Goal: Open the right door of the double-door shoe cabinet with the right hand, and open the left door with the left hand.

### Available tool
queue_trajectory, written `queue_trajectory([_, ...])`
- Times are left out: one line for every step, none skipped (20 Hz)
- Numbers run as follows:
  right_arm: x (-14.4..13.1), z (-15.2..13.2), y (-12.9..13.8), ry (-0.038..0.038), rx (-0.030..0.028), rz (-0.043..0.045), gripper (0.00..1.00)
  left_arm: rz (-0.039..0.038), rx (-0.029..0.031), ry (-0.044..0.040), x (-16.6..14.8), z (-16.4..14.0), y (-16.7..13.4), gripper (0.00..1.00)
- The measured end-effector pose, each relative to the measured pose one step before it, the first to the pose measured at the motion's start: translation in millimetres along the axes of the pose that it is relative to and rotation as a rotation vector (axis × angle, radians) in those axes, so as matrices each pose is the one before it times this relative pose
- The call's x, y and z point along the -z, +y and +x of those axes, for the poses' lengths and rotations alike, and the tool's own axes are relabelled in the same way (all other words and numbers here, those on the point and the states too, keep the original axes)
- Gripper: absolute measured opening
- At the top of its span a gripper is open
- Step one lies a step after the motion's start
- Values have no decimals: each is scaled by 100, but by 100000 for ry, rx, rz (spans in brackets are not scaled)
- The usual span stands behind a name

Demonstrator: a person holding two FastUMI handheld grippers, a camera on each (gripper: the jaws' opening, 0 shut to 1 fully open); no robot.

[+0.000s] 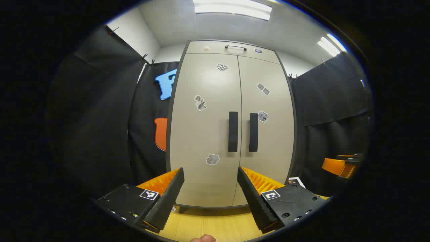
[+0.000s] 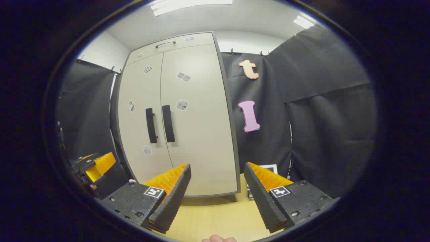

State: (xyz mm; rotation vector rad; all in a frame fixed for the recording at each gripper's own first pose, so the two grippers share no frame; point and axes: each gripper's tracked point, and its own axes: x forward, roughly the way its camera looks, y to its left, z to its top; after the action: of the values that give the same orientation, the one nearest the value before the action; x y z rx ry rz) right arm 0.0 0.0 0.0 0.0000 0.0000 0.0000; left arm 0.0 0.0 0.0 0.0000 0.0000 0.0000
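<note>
Left gripper view: I am looking straight at the double-door shoe cabinet [image 1: 231, 124], standing upright at centre frame on the pale wooden floor [image 1: 215, 225]. Both doors are sitting closed, the seam between them running from 12 to 6 o'clock. The left door [image 1: 205, 134] is carrying its dark vertical handle [image 1: 233, 131] just left of the seam; the right door [image 1: 267, 141] has its matching handle [image 1: 253, 132] just right of it. Small stickers are dotting both doors. A narrow top panel with a thin bar pull [image 1: 235, 47] is showing at 12 o'clock.

The left gripper [image 1: 211, 191] is hanging at 6 o'clock with its fingers spread wide, gripping nothing, well apart from the cabinet. The other gripper [image 1: 341, 164] is peeking in at 4 o'clock.

Right gripper view: the cabinet [image 2: 178, 114] is sitting toward 10 o'clock, seen at an angle, doors closed, the two handles [image 2: 159, 125] side by side. The right gripper [image 2: 218, 198] is also spread wide at 6 o'clock, empty, pointing at the cabinet's lower right corner and the floor [image 2: 215, 218], not touching either. The left gripper [image 2: 97, 166] is showing at 8 o'clock. Black cloth [image 2: 319, 114] is covering the wall from 1 to 4 o'clock.
</note>
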Motion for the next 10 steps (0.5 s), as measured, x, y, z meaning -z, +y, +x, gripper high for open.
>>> queue_trajectory([92, -235, 331, -739, -515, -521, 100, -120, -599, -423, -260, -84, 279, 95])
queue_trajectory([47, -243, 231, -533, -146, -473, 100, -576, -25, -279, -67, 29, 9, 95])
queue_trajectory([161, -303, 91, -15, 99, -647, 96, -697, 245, 114, -99, -112, -1, 95])
queue_trajectory([123, -188, 73, 138, 112, -709, 100, -376, -107, 268, 194, -65, 125, 95])
queue_trajectory([149, -128, 78, 105, 289, -373, 96, -296, -548, 303, 101, 32, 97, 95])
queue_trajectory([170, -128, 46, 464, 66, -213, 96, -155, -241, 96, 4, -3, 36, 95])
queue_trajectory([186, 71, 19, 1091, -103, -348, 99, 195, -277, 397, 38, -38, 10, 95])
queue_trajectory([136, -18, -9, 842, -74, -43, 99, 260, -378, 457, 56, -105, 175, 95])
queue_trajectory([36, -85, 84, 613, -217, 96, 99, 276, -71, 814, 171, -72, 33, 95])
queue_trajectory([71, -61, 14, 65, -29, 166, 99, 179, 78, 674, 128, -130, 57, 95])
